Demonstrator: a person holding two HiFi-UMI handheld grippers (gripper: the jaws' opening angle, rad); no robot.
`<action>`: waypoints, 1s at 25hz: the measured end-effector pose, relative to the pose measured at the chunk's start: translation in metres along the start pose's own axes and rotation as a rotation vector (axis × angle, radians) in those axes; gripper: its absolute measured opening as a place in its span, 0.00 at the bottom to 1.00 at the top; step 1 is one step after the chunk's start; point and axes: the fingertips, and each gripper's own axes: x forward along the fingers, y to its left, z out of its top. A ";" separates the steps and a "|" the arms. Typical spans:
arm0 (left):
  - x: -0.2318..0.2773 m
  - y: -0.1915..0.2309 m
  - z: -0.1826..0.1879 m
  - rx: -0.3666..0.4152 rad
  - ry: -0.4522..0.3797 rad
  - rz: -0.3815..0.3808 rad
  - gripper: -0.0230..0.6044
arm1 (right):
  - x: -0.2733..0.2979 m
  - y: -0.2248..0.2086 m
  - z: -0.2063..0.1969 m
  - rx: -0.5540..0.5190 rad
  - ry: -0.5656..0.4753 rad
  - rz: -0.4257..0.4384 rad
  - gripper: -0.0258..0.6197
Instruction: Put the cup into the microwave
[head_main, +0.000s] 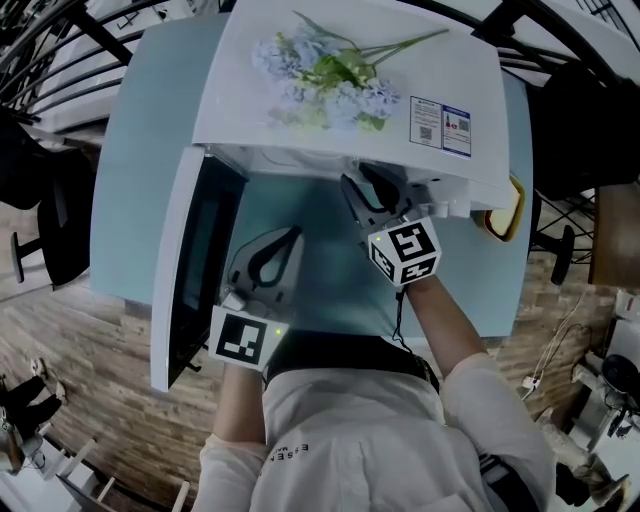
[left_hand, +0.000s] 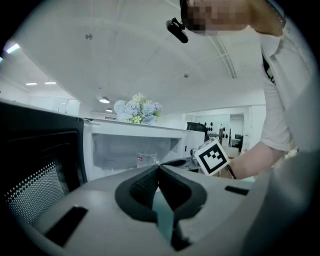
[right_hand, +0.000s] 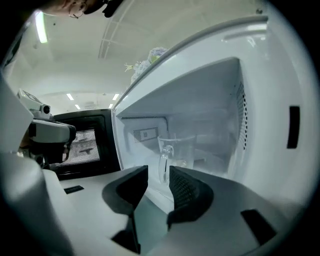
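A clear glass cup (right_hand: 177, 152) with a handle stands upright inside the white microwave (head_main: 340, 110); it also shows in the left gripper view as the cup (left_hand: 146, 160) in the cavity. The microwave door (head_main: 185, 270) hangs wide open at the left. My right gripper (right_hand: 158, 172) is at the cavity's mouth (head_main: 365, 190), open, with the cup's handle just beyond the gap and neither pad touching it. My left gripper (left_hand: 158, 167) is shut on nothing, hovering over the table in front of the open door (head_main: 283, 238).
A bunch of pale blue artificial flowers (head_main: 325, 75) and a printed label (head_main: 440, 125) lie on the microwave's top. The microwave stands on a light blue table (head_main: 135, 160). A yellow-rimmed object (head_main: 510, 210) sits at the table's right edge. Dark chairs surround the table.
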 end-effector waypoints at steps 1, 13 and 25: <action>-0.001 -0.002 0.002 0.004 -0.002 -0.004 0.04 | -0.004 0.001 0.001 -0.002 -0.002 -0.008 0.23; -0.030 -0.017 0.052 0.057 -0.067 -0.014 0.04 | -0.067 0.036 0.058 0.038 -0.111 0.004 0.20; -0.059 -0.040 0.104 0.167 -0.125 -0.052 0.04 | -0.146 0.048 0.131 -0.021 -0.226 -0.064 0.07</action>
